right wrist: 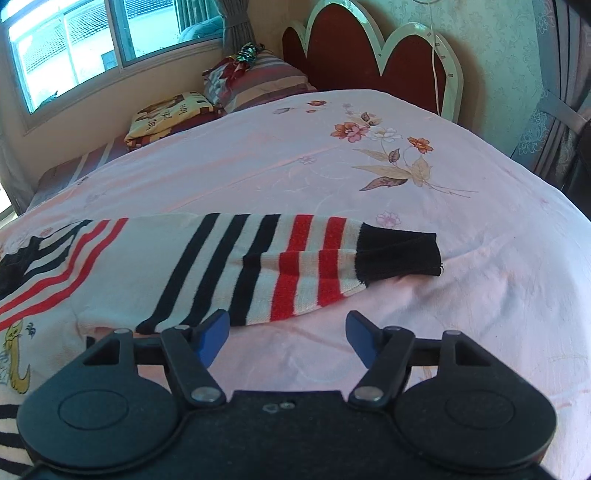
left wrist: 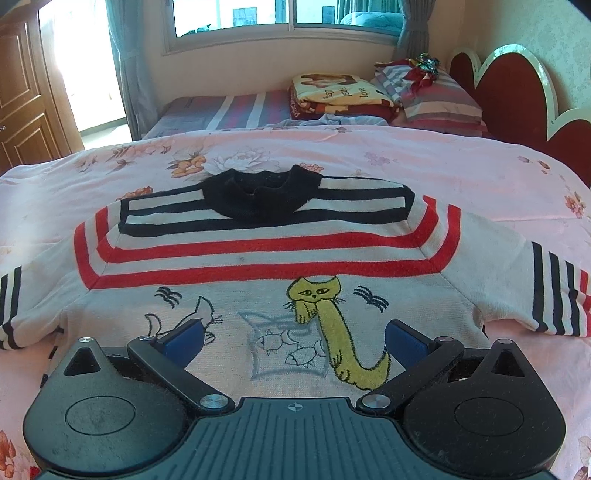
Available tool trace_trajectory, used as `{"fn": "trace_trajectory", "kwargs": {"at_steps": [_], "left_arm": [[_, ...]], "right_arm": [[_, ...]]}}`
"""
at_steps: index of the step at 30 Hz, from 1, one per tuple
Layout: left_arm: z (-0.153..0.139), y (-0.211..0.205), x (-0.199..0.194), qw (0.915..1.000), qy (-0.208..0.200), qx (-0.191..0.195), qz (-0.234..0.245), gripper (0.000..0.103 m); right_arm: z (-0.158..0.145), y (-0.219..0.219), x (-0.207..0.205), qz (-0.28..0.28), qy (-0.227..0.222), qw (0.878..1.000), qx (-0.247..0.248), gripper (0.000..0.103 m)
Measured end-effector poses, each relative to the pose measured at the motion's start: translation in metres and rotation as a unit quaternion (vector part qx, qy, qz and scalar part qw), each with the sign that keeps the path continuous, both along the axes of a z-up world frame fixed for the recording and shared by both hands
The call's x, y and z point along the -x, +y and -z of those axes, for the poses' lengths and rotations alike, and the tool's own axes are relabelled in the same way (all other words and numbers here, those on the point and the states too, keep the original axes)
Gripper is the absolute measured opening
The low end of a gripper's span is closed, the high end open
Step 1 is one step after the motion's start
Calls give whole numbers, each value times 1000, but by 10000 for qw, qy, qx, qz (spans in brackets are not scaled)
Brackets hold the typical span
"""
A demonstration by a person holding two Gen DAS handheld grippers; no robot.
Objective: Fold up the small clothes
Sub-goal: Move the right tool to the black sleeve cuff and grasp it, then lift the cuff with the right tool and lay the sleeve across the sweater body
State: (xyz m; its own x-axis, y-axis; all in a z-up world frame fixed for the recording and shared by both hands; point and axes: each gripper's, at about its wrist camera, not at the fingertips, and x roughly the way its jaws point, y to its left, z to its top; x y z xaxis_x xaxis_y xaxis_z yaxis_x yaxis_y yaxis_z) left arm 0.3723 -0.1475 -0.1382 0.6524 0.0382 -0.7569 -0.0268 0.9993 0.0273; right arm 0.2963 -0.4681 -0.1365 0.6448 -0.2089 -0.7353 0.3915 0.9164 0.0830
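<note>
**Sweater spread flat on the bed, both grippers wide and empty**

Left wrist view: the left gripper [left wrist: 293, 341] hovers low over the lower front of a small white sweater [left wrist: 266, 295], its two blue-padded fingers [left wrist: 184, 338] spread wide apart with nothing between them but the knit below. Directly ahead between the fingers lies the embroidered yellow cat [left wrist: 332, 325] and a faint fish drawing. Further ahead run red stripes, then dark stripes, then the black collar [left wrist: 258, 195]. A striped sleeve stretches out to either side of the gripper. The sweater lies face up on a pink floral bedcover [left wrist: 461, 177]. Beyond it, far ahead and to the right, sit a folded blanket [left wrist: 340, 92] and striped pillows [left wrist: 436, 96] against a red scalloped headboard [left wrist: 517, 96]; a window [left wrist: 288, 18] and curtains stand straight ahead, a wooden door [left wrist: 26, 96] far left. Nothing lies between the gripper and the garment.

Right wrist view: the right gripper [right wrist: 288, 338] is likewise spread open and holds nothing. Its left finger [right wrist: 212, 332] sits at the near edge of the sweater's right sleeve [right wrist: 258, 266], which runs across just ahead, ending in a black cuff [right wrist: 399, 254] ahead and to the right. The right finger is over bare bedcover. The headboard stands far ahead.
</note>
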Motion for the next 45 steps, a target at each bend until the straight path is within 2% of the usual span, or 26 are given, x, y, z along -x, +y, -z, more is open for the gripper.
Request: {"fn": "trace_trajectory", "kwargs": {"at_steps": [2,6,10,13,15,16,19,21,24,27,29,32,35,38,39,41,43,45], "left_arm": [[5,0,-6,10000,10,-82,-3,103],[8,0,-15,9997,-13,-224,-45,103],[8,5,-21,9996,-30,-268,-107,103],[8,9,-24,9995,-63,-290,-122,103],[9,12,-24,9995,-65,-303,-116,103],[10,13,-24,9995,-61,-306,-104,103],[11,18,-25,9997,-23,-225,-55,103],[11,25,-24,10000,-62,-8,-73,103],[6,42,-22,9984,-191,475,-222,103],[1,60,-25,9975,-178,604,-324,103],[-3,74,-25,9969,-200,625,-425,103],[-10,99,-23,9958,-270,588,-643,103],[-13,126,-19,9934,-294,706,-853,103],[-5,146,-23,9925,-118,924,-794,103],[0,148,-26,9921,-26,1043,-703,103],[12,150,-35,9896,176,1345,-487,103],[25,149,-44,9841,371,1711,-308,103],[37,144,-49,9767,551,2063,-205,103]], "right_arm": [[9,-16,-9,161,77,9997,-157,62],[22,-53,-18,681,41,9952,-708,62],[29,-85,-25,1194,-115,9854,-1212,69],[36,-103,-31,1490,-243,9766,-1531,65],[38,-107,-32,1578,-360,9740,-1586,43],[38,-107,-32,1612,-362,9734,-1586,26],[36,-104,-35,1483,-563,9742,-1607,11],[27,-94,-38,1244,-753,9795,-1394,10],[1,-61,-47,561,-1056,9868,-1095,10],[-27,-5,-65,-382,-1289,9878,-784,10],[-40,39,-79,-1028,-1361,9825,-748,10],[-46,110,-101,-1910,-1302,9684,-937,10],[-40,184,-117,-2672,-1104,9518,-1021,10],[-19,246,-129,-3200,-761,9379,-1107,11],[-9,264,-133,-3344,-511,9349,-1070,16],[13,294,-133,-3514,-33,9311,-981,39],[18,300,-121,-3493,108,9325,-913,41],[6,285,-105,-3375,-85,9360,-1001,46]]}}
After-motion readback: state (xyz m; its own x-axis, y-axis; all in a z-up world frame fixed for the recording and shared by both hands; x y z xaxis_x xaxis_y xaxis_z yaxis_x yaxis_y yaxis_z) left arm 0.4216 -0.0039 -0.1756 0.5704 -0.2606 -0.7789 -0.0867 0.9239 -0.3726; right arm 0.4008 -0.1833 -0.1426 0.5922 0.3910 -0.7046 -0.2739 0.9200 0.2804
